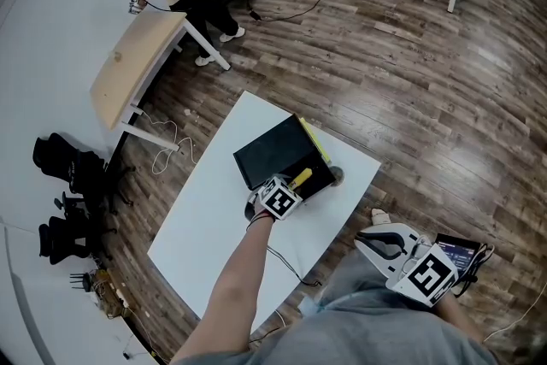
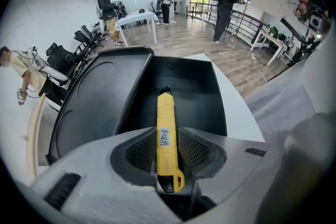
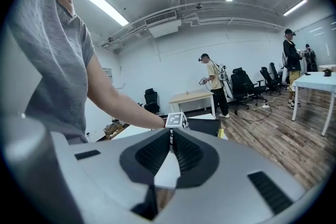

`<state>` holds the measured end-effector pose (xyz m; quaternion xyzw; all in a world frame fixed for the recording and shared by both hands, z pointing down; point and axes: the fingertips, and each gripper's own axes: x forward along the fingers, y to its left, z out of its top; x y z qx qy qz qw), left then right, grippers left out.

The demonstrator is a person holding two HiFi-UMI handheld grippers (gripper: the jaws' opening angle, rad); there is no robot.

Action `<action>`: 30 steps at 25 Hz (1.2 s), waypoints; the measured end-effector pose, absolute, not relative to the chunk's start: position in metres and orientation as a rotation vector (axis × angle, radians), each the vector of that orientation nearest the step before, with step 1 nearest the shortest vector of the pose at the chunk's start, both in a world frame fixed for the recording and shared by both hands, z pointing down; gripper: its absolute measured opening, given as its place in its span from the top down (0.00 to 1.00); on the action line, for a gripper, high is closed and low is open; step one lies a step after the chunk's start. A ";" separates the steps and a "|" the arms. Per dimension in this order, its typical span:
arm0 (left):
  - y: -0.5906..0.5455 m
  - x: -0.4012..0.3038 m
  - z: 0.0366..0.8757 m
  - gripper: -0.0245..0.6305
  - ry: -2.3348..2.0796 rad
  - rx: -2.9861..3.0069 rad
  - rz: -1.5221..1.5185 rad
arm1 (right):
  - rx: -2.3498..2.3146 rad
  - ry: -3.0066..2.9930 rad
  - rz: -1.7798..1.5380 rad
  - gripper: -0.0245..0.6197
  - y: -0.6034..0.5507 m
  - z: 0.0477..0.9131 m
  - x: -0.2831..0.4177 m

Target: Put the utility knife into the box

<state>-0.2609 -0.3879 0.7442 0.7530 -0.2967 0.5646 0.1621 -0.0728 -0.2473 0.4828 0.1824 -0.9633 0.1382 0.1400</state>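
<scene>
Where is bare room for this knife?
The box compartment ahead of the left claw looks bare, between its walls and the open lid. The white table left of the box is free. Crowded only round the utility knife.

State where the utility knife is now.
In the left gripper view, the utility knife is clamped in the left gripper, its tip over the open black box.

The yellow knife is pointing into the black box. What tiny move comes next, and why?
Probably lower the left hand-held gripper a little, down into the box, before letting go. Its jaws are shut on the utility knife, whose tip points into the open compartment, so a short drop should land it inside rather than on the rim.
</scene>
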 end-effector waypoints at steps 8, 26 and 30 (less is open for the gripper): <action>-0.380 -0.257 0.753 0.79 -0.838 2.168 1.563 | 0.524 -2.792 0.383 0.91 -0.247 0.480 -0.072; -0.377 -0.244 0.715 0.79 -0.909 2.277 1.407 | 0.474 -2.791 0.356 0.91 -0.232 0.477 -0.086; -0.377 -0.236 0.694 0.79 -0.953 2.324 1.308 | 0.455 -2.799 0.341 0.91 -0.227 0.474 -0.090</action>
